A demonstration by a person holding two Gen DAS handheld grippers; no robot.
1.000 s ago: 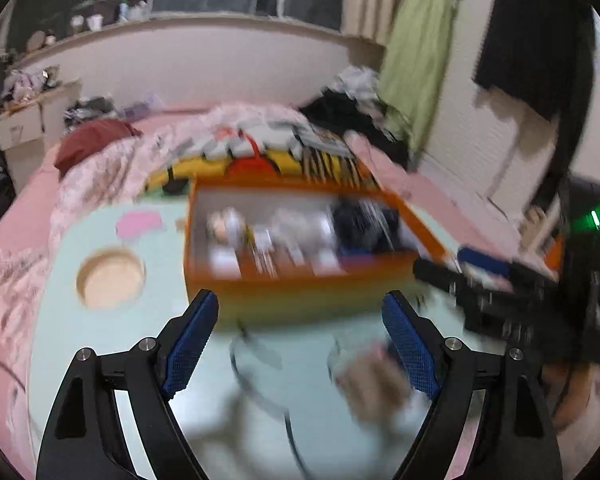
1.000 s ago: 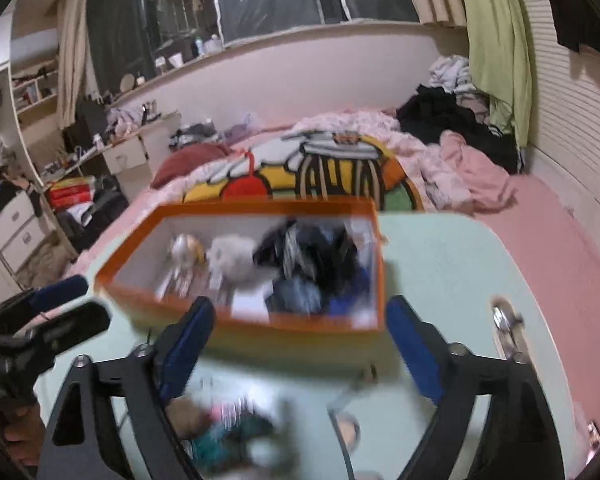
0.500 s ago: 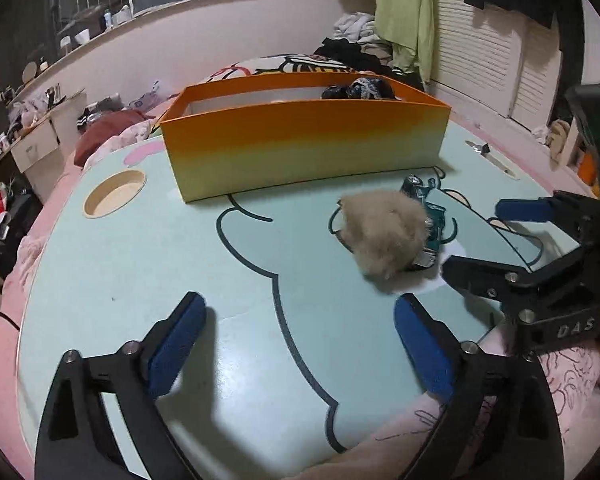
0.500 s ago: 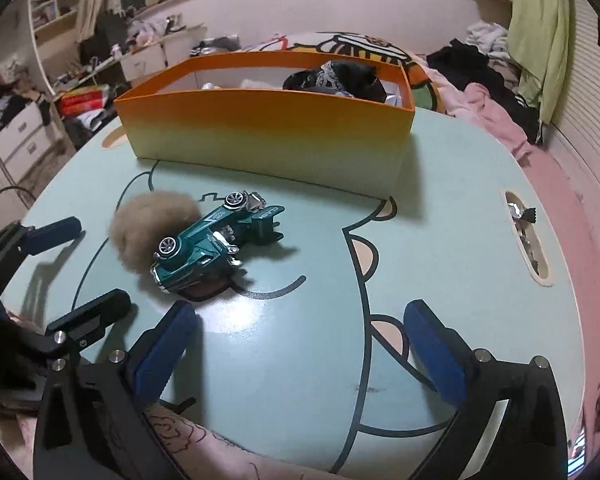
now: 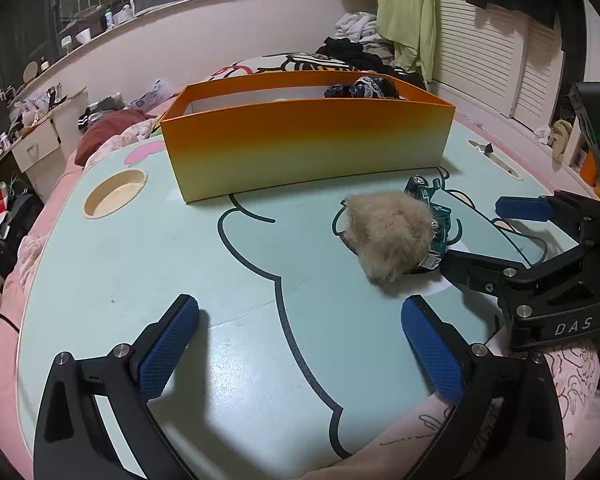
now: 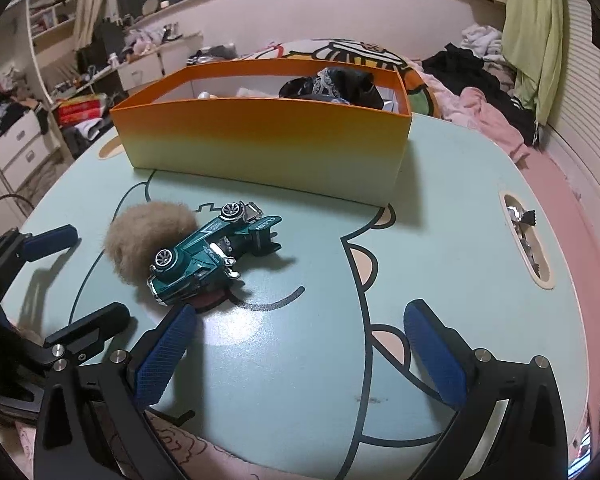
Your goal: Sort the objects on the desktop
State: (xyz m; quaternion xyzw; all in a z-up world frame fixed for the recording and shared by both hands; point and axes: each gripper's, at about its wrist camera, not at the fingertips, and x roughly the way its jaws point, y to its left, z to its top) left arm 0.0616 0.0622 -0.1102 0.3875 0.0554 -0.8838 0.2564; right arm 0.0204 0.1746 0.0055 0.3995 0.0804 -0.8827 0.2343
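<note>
So both my tongs are hanging low over the desk [image 5: 148, 248] right now, tilted down at it. The left tongs [image 5: 300, 328] have just been opening and now sit spread wide, with only bare mint desk between the blue pads [image 5: 168, 344]. Same story on the right tongs [image 6: 300, 336]: just opened up, jaws wide apart, empty, with painted cartoon lines on the desk showing between them.

The stuff to sort is two things sitting together on the desk. There's a tan fuzzy ball [image 5: 392, 236] and a green toy car [image 6: 212, 252], touching each other, the car leaning up against the ball with its wheels tipped upward. From the left view they're ahead and off to the right, past the right pad, and the car is mostly hidden behind the ball. From the right view they're ahead and to the left, the car's nose just beyond my left pad tip [image 6: 168, 352] but not between the jaws.

Behind them, a bit farther back on the desk, stands the orange box [image 5: 308, 148], open on top. Some dark fabric [image 6: 336, 84] sticks up at its right end, and I can see a couple of pale bits inside but can't tell what they are.

Each camera catches the other tongs off to the side, near the ball and car. There's a round cup hole [image 5: 114, 198] on the desk's left side and a slot [image 6: 526, 240] with crinkly foil on the right.
</note>
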